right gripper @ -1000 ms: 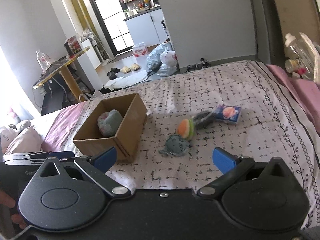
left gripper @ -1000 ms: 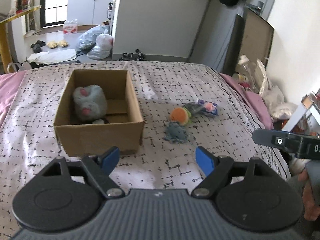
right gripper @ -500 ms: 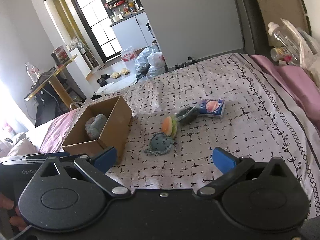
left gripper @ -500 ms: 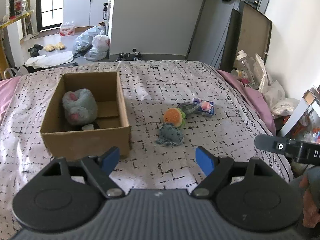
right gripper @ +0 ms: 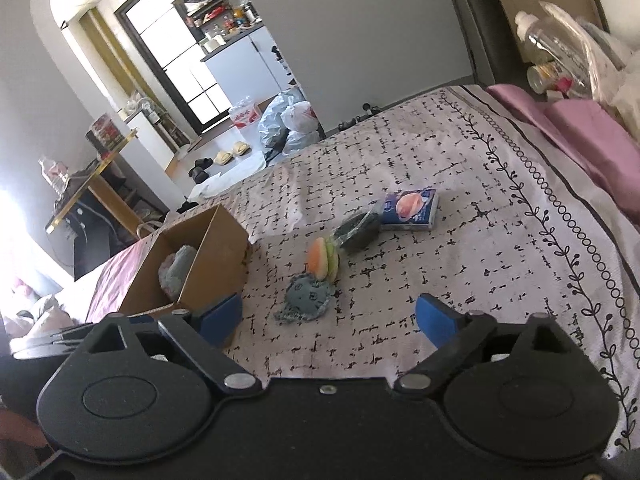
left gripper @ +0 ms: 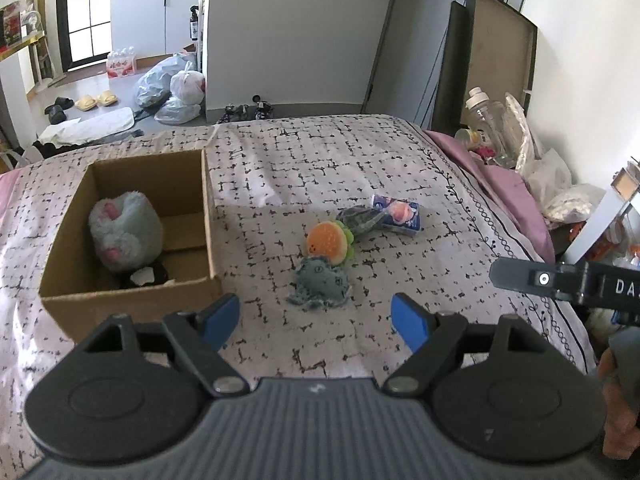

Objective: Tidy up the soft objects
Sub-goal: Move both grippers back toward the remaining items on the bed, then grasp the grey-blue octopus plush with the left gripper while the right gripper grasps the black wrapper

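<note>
Both tongs have come closer to the toys on the bed: the grey plush (left gripper: 321, 282) and burger plush (left gripper: 328, 242) look larger in both wrist views than a second ago. The right tongs (right gripper: 327, 319) have rolled, tilting their view, and their jaws are closing on nothing

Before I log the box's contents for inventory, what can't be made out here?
- Black-and-white item in the cardboard box: left wrist view, mostly hidden under the grey plush.
- Box interior: right wrist view, near wall hides it.
- Dark wrapped item: too small to identify.
</note>
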`<action>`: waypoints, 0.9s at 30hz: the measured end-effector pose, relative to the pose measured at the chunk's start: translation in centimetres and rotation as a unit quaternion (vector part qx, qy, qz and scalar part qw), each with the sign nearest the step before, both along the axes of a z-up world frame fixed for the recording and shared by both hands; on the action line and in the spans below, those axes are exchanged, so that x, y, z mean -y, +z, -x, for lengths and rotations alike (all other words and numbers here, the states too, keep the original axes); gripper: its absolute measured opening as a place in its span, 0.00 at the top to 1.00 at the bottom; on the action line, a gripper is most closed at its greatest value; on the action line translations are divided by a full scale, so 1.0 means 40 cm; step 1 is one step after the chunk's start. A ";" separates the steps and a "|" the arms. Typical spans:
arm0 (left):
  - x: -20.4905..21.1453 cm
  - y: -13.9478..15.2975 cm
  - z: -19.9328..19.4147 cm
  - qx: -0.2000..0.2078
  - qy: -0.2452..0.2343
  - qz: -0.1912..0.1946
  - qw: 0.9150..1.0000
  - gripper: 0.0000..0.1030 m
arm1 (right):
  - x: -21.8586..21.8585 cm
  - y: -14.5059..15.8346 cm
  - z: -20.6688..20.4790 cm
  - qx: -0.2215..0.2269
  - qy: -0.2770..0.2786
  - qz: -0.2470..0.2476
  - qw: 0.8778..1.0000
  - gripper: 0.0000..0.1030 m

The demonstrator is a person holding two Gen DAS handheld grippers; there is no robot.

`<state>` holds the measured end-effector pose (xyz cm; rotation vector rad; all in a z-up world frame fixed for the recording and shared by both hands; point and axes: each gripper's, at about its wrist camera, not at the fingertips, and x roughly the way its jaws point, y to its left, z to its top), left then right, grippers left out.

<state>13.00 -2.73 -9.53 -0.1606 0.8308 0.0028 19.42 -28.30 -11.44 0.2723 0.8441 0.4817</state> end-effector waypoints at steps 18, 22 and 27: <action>0.034 -0.113 -0.176 -0.054 -0.023 0.020 0.998 0.25 | -0.022 -0.078 -0.160 -0.060 -0.017 -0.021 0.998 0.37; 0.034 -0.150 -0.214 -0.070 -0.022 0.024 0.997 0.26 | -0.033 -0.093 -0.199 -0.068 -0.017 -0.021 0.997 0.40; 0.036 -0.190 -0.260 -0.085 -0.022 0.018 0.996 0.26 | -0.051 -0.114 -0.243 -0.079 -0.014 -0.018 0.997 0.40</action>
